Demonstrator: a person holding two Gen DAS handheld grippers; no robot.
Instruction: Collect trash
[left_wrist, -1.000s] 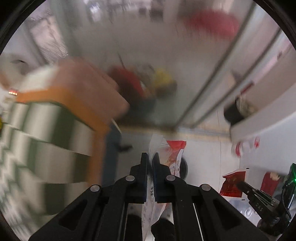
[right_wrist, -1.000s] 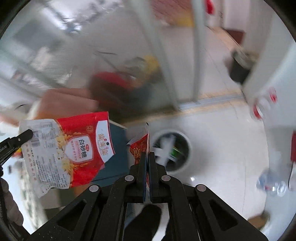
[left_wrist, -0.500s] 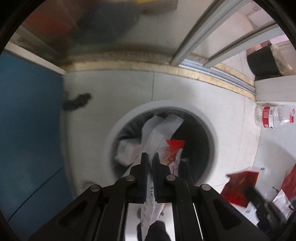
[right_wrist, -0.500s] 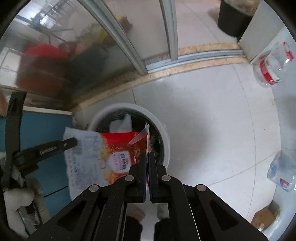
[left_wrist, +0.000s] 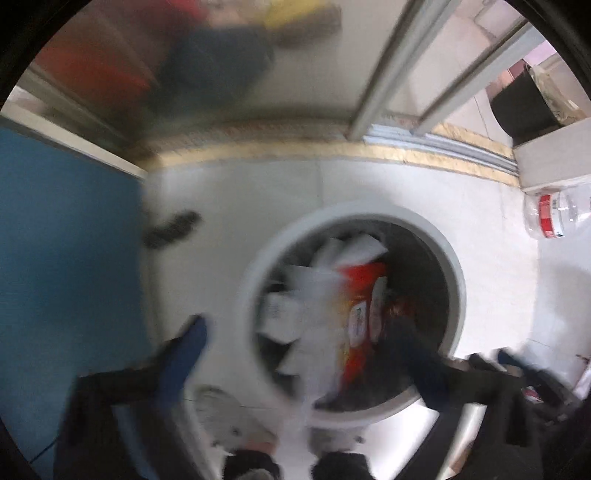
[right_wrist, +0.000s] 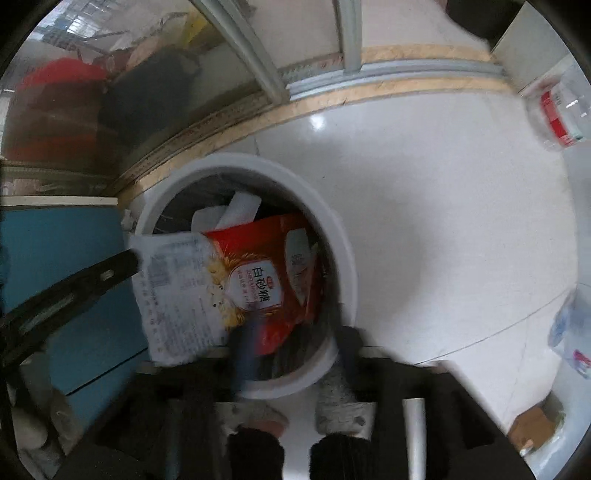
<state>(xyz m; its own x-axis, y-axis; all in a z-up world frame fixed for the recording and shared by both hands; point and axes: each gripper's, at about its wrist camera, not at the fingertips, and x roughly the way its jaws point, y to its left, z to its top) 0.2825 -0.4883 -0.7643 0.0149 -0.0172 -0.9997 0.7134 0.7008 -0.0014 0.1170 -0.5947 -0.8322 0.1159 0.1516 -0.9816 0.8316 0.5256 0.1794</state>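
Observation:
A round white trash bin (left_wrist: 448, 266) stands on the pale floor; it also shows in the right wrist view (right_wrist: 343, 258), holding white papers. A red and white sugar bag (right_wrist: 236, 280) hangs over its opening, blurred in the left wrist view (left_wrist: 347, 321). My left gripper (left_wrist: 295, 336) is open, its fingers (left_wrist: 192, 343) spread wide over the bin; one finger (right_wrist: 92, 273) still touches the bag's white edge. My right gripper (right_wrist: 295, 347) is open above the bin's near rim, its blurred fingers (right_wrist: 247, 354) apart and empty.
A clear plastic bottle with a red label (left_wrist: 554, 214) lies on the floor at the right, also in the right wrist view (right_wrist: 557, 110). A blue panel (left_wrist: 66, 258) stands at the left. A sliding door track (right_wrist: 369, 85) runs behind the bin. My feet (right_wrist: 332, 406) are near the bin.
Both grippers were shut on wrappers above the bin; both have opened. The small red wrapper has left the right gripper, and the sugar bag is dropping from the left gripper into the bin.

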